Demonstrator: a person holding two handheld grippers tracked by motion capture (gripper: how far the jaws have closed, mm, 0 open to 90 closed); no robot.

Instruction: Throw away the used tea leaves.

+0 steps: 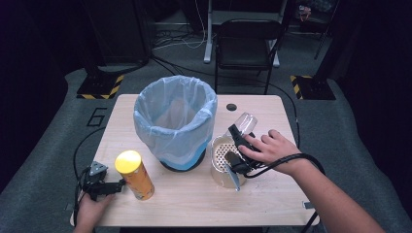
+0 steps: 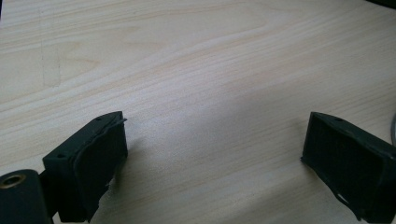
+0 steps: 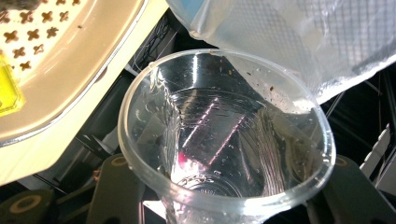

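Clear plastic cup (image 3: 226, 140), one, clamped in right gripper (image 1: 238, 145) jaws, tilted above counter (image 1: 194, 204) between one lined bin (image 1: 175, 121) and one perforated cream bowl (image 1: 221, 158); one yellow-lidded can (image 1: 134, 174) beside left gripper (image 2: 212, 158), jaws wide apart, empty

Both grippers black; left gripper (image 1: 118, 186) carries grey triangular plate; fingers (image 2: 95, 163) blocky, apparently ribbed; black cables trailing.

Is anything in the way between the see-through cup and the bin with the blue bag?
Nothing visible. The right tongs hold the clear cup just right of the bin; only open air lies between them.
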